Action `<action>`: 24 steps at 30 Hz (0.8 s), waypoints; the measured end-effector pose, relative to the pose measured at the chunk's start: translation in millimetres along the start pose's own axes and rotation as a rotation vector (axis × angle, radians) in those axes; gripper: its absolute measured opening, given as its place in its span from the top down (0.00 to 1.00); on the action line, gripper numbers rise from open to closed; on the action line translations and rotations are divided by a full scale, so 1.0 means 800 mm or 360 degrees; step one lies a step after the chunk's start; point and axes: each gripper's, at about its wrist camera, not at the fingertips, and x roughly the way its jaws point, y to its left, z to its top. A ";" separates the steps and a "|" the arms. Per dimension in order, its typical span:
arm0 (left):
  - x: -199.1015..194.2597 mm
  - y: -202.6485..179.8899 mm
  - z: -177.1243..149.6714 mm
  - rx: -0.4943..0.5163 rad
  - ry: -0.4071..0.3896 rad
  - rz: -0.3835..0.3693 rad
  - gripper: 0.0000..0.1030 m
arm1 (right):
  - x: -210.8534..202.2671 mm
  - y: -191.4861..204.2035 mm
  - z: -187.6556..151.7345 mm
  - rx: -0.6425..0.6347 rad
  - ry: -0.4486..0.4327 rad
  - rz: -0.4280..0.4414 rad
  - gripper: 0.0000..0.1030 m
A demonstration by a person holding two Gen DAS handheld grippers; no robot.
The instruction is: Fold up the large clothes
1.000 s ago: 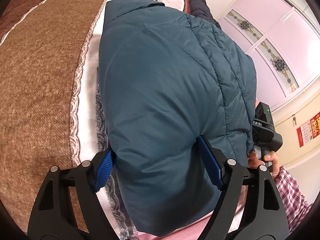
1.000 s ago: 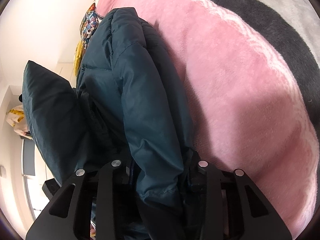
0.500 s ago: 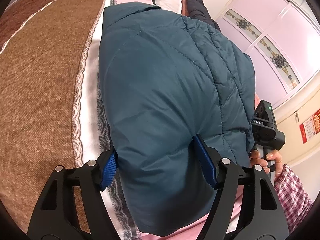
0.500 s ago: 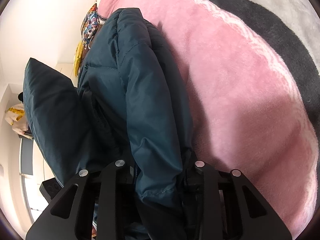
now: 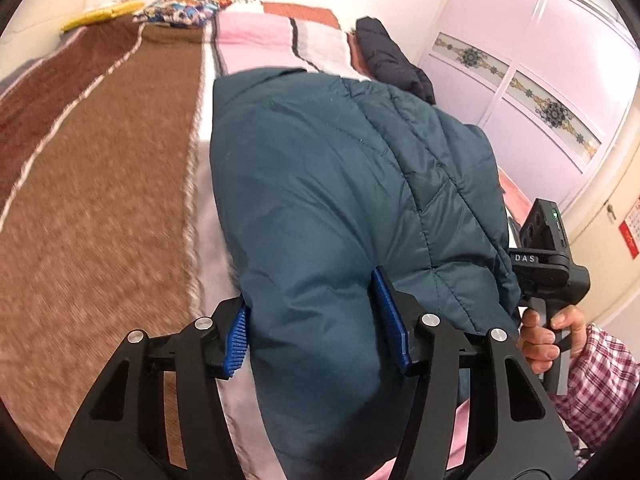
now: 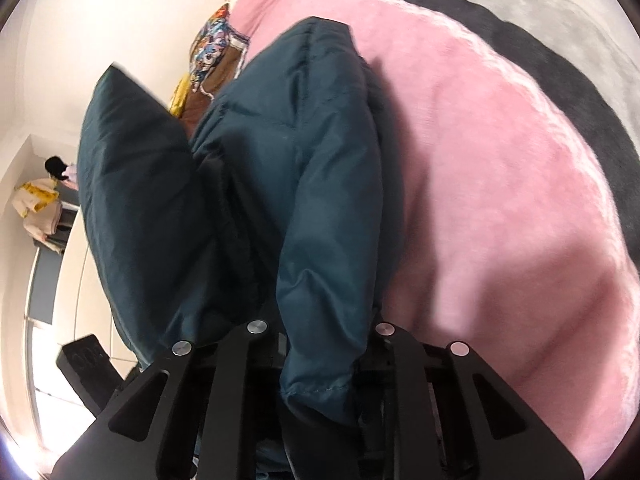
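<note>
A puffy teal coat [image 5: 340,200] lies on a bed [image 5: 100,200] with brown and pink blankets by pink closet doors [image 5: 532,80], both tools closing, left tool [image 5: 316,328] and right tool [image 6: 320,360] squeezing it, "DAS" on one.

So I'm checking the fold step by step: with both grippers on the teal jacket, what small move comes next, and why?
Probably lift together and carry this end over. The left gripper has been closing and pinches a thick bunch of the teal jacket; the right gripper, also closing, clamps its edge, while most of it lies on the bed.
</note>
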 end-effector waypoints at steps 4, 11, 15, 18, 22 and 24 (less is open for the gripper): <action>-0.008 0.029 0.020 -0.0032 -0.0056 0.0071 0.47 | 0.026 0.026 0.011 -0.0060 0.0006 0.0016 0.81; -0.018 0.101 0.050 -0.0161 -0.0134 0.0199 0.47 | 0.098 0.095 0.032 -0.0212 0.0074 0.0034 0.81; -0.023 0.139 0.059 -0.0224 -0.0162 0.0265 0.47 | 0.133 0.130 0.038 -0.0300 0.0120 0.0029 0.81; -0.024 0.161 0.064 -0.0244 -0.0179 0.0304 0.47 | 0.152 0.145 0.038 -0.0337 0.0149 0.0019 0.81; -0.019 0.181 0.065 -0.0265 -0.0186 0.0322 0.47 | 0.175 0.163 0.041 -0.0366 0.0161 -0.0006 0.81; -0.016 0.188 0.066 -0.0260 -0.0191 0.0326 0.47 | 0.181 0.167 0.042 -0.0377 0.0159 -0.0023 0.81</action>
